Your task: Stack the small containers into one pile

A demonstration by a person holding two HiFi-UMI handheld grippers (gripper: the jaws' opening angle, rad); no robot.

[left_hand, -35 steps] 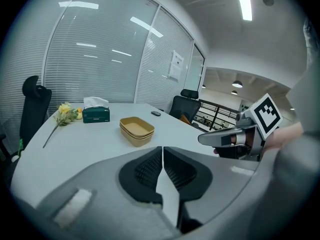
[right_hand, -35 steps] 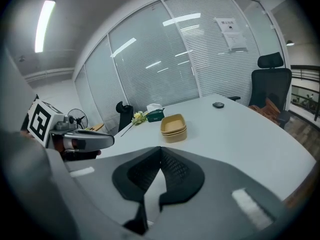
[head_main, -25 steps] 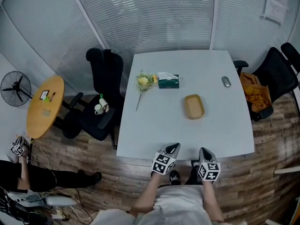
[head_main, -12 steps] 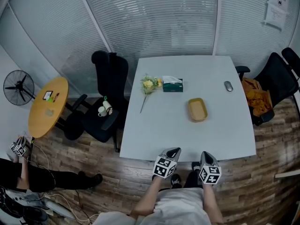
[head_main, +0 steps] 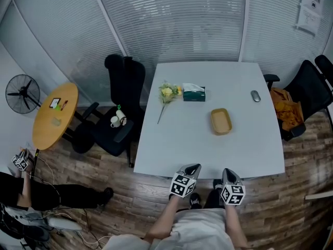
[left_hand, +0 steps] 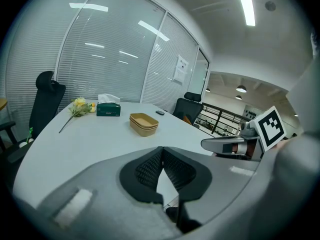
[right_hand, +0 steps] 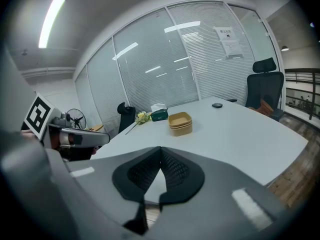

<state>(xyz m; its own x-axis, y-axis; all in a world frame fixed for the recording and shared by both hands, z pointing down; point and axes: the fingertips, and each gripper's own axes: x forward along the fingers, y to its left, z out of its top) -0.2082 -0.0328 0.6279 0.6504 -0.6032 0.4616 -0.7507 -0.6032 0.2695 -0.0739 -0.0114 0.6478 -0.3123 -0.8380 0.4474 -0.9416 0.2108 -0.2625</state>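
Centre of the head view: a white table (head_main: 171,145), rectangular, in front of slatted glass walls. A black office chair (head_main: 123,95) stands at the table's left edge; a second black chair (head_main: 308,90), carrying something orange, stands at its right edge. A round wooden table (head_main: 54,116) and a floor fan (head_main: 23,94) are well apart to the left. Both grippers are held off the table, just beyond its near edge and side by side. Left gripper (head_main: 193,169): jaws together at the tips, nothing between them. Right gripper (head_main: 228,172): jaws likewise together, nothing between them. The small containers (head_main: 221,121), tan, sit nested one inside another as a single stack right of the table's centre, well apart from both grippers. A green tissue box (head_main: 194,92) lies farther back, with yellow flowers (head_main: 167,93) just beside it on the left. A computer mouse (head_main: 255,96) lies near the far right edge.
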